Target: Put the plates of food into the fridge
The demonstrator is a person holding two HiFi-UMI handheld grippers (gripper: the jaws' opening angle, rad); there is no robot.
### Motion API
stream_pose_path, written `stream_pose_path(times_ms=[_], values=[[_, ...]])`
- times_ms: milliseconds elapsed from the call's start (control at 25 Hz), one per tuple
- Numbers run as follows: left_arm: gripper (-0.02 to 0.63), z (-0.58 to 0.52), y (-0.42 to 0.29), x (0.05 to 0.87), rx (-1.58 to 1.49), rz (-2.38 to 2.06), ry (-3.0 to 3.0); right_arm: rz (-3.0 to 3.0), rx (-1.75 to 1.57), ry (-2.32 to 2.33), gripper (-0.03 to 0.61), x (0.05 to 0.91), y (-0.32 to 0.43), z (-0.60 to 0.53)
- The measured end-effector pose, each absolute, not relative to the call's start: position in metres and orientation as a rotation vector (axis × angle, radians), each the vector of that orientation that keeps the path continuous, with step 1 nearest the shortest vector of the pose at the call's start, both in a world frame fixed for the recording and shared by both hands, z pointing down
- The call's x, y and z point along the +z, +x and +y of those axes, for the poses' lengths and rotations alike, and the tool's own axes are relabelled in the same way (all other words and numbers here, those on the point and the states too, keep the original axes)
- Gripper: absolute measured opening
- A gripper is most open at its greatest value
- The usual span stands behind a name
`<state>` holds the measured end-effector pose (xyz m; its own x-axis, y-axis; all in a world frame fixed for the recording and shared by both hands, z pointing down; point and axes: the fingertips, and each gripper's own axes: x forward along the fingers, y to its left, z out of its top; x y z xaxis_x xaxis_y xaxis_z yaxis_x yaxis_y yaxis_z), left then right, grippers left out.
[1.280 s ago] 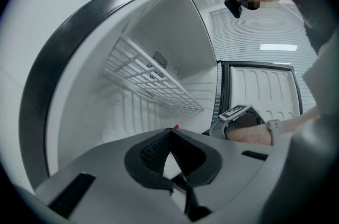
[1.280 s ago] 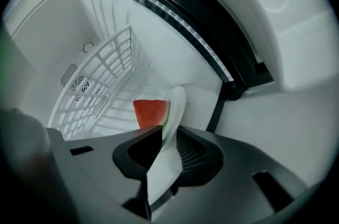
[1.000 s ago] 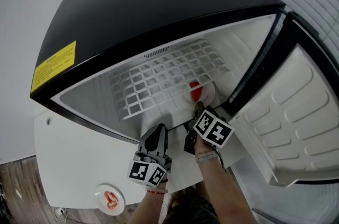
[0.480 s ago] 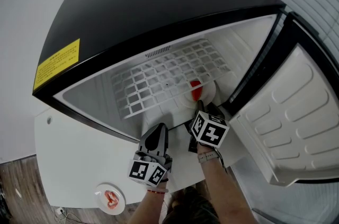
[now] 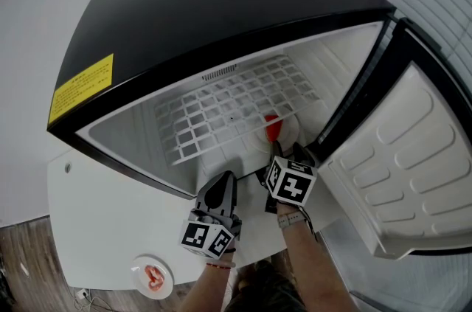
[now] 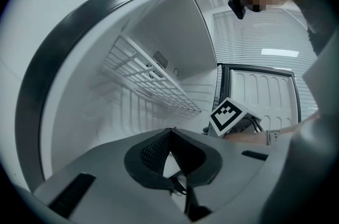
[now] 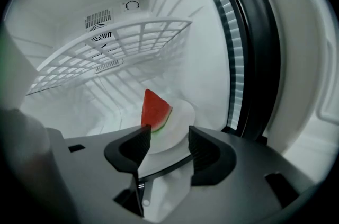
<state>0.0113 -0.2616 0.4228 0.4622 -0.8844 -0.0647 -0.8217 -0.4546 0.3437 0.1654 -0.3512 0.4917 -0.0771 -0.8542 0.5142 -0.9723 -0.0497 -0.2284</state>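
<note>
The white plate [image 7: 181,118] with a wedge of watermelon [image 7: 154,108] rests on the fridge floor [image 7: 85,112], right in front of the right gripper [image 7: 168,139]. Its near rim lies in the gap between the jaws. These jaws stand spread wide, having just been opening, and neither pad presses on the rim. The wedge stands upright on the plate, just beyond the left-hand jaw tip.

Above and ahead of this gripper a white wire shelf [image 7: 132,37] spans the fridge. To its right runs the dark door seal [image 7: 254,59], and beyond that the open door [image 5: 413,170].

The left gripper [image 6: 170,132] hangs just to the left of the right one, at the mouth of the fridge, with its jaws pressed together on nothing.

Behind and to the left of it, well apart, a second plate [image 5: 153,277] with pinkish food sits on a white table [image 5: 103,215].
</note>
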Motion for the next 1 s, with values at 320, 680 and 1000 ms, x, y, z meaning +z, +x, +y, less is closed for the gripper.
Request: stream_pose_path(times_ms=[320,680,1000], values=[[0.006,-0.26,0.018,0.419,-0.338,-1.445,2.461,-2.093,0.66,1.9,0.201,0.481,0.161,-0.332],[0.006,-0.245,0.017,0.403,-0.356,-1.437,2.5,-2.341,0.553,1.709,0.198,0.447,0.123,-0.292],[0.006,-0.217,0.006,0.376,-0.356,-1.454,2.534,-2.595,0.378,1.541,0.008,0.399,0.084,-0.233]])
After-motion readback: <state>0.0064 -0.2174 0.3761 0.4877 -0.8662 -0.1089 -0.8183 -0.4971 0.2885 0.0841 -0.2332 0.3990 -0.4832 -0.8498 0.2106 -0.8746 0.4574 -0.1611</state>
